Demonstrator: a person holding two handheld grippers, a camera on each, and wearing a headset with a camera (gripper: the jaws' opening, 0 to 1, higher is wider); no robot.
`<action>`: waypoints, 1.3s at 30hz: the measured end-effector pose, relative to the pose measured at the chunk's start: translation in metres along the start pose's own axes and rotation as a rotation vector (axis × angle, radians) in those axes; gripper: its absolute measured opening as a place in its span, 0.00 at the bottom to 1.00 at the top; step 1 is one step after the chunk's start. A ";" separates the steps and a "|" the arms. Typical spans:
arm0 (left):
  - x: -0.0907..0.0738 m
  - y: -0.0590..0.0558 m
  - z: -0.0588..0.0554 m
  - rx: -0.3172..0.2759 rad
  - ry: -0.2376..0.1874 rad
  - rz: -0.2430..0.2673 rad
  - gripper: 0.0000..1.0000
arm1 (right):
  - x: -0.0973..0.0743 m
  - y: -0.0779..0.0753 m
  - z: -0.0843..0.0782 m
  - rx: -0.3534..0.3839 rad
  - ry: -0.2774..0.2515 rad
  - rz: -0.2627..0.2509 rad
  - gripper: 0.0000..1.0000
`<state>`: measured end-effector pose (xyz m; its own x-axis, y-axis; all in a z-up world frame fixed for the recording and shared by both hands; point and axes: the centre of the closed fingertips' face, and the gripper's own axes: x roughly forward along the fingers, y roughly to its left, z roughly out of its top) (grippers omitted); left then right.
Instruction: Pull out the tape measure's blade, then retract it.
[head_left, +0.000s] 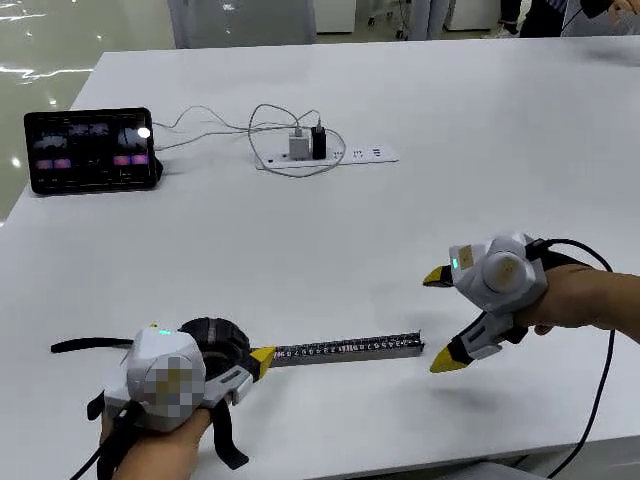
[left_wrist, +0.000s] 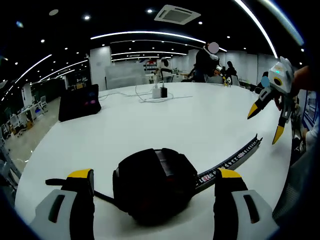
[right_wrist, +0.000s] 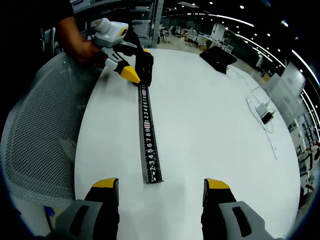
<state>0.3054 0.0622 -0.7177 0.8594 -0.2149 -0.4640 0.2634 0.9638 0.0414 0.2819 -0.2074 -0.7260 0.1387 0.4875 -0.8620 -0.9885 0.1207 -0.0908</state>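
The left claw (left_wrist: 155, 175) stands open, one yellow-tipped jaw on each side of the tape measure's black case (left_wrist: 155, 187). In the left gripper view a thin gap shows between each jaw and the case, so the claw straddles it without pinching it. The case sits on the white table (head_left: 450, 120) near the front edge. A black strap (head_left: 90, 345) trails from it across the table, away from the blade. A hand (head_left: 160, 450) grips this claw from below in the head view.

The blade (head_left: 345, 348) is out of the case and lies flat on the table, printed numbers up. It runs in a straight line toward the right claw (right_wrist: 161, 182).

The right claw is wide open and has hold of nothing. In the right gripper view the blade's hooked end lies on the table between the two jaws, closer to the jaw on the left of that view, and touches neither. In the head view this claw hangs just above the table – one tip high, the other low and near the blade's end. A hand (head_left: 580, 300) holds it, and a black cable loops away from it.

Farther back on the table lies a dark tablet (head_left: 92, 150) with a lit screen. Beside it is a white power strip (head_left: 330, 155) with two plugs in it and loose cables around it. A grey mesh chair (right_wrist: 40, 135) shows at the table's edge in the right gripper view.
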 end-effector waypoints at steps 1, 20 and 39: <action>0.000 0.001 0.000 -0.007 0.000 0.001 0.99 | 0.002 0.000 0.000 -0.010 0.005 0.001 0.61; -0.001 -0.006 0.003 0.021 -0.010 -0.025 0.99 | 0.019 0.008 -0.011 -0.026 0.078 0.115 0.25; 0.000 0.002 0.005 -0.061 -0.020 0.014 0.92 | 0.028 0.011 -0.010 -0.065 0.096 0.123 0.12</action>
<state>0.3083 0.0634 -0.7136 0.8714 -0.2036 -0.4463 0.2243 0.9745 -0.0065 0.2747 -0.2011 -0.7558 0.0136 0.4101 -0.9120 -0.9999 0.0079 -0.0114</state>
